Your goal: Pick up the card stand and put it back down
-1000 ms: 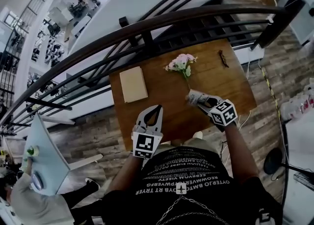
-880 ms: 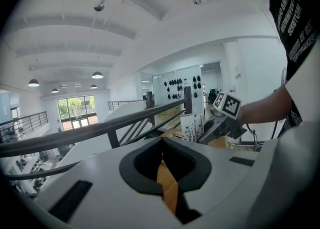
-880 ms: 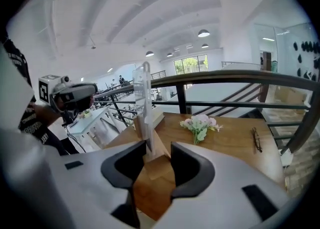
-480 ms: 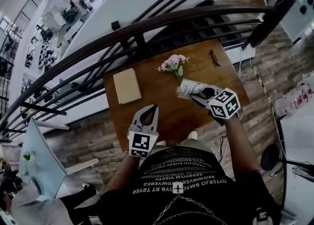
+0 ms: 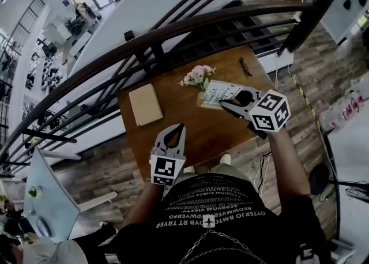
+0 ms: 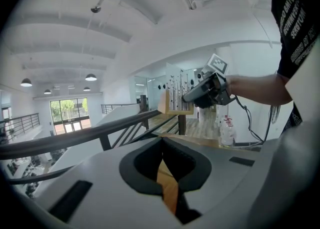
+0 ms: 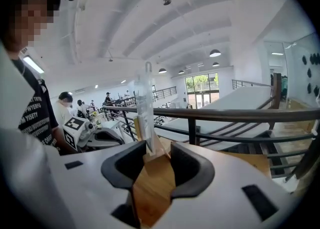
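Note:
The card stand (image 5: pixel 216 93) is a wooden base with a clear upright holder and a printed sheet. My right gripper (image 5: pixel 225 102) is shut on it and holds it in the air above the wooden table (image 5: pixel 190 136). In the right gripper view the wooden base (image 7: pixel 152 165) sits pinched between the jaws and the clear card (image 7: pixel 145 98) rises above them. The left gripper view shows the stand (image 6: pixel 174 93) held up by the right gripper (image 6: pixel 207 90). My left gripper (image 5: pixel 177 129) hovers over the table's near edge, its jaws together and nothing in them (image 6: pixel 162 143).
A bunch of pink flowers (image 5: pixel 197 76) lies at the back of the table, a tan pad (image 5: pixel 145 104) at its left, a small dark object (image 5: pixel 245 67) at the back right. A dark metal railing (image 5: pixel 173 32) runs right behind the table. People stand at benches beyond (image 7: pixel 65 103).
My right gripper has risen with the card stand, lifting it well above the tabletop. The left gripper has stayed where it was.

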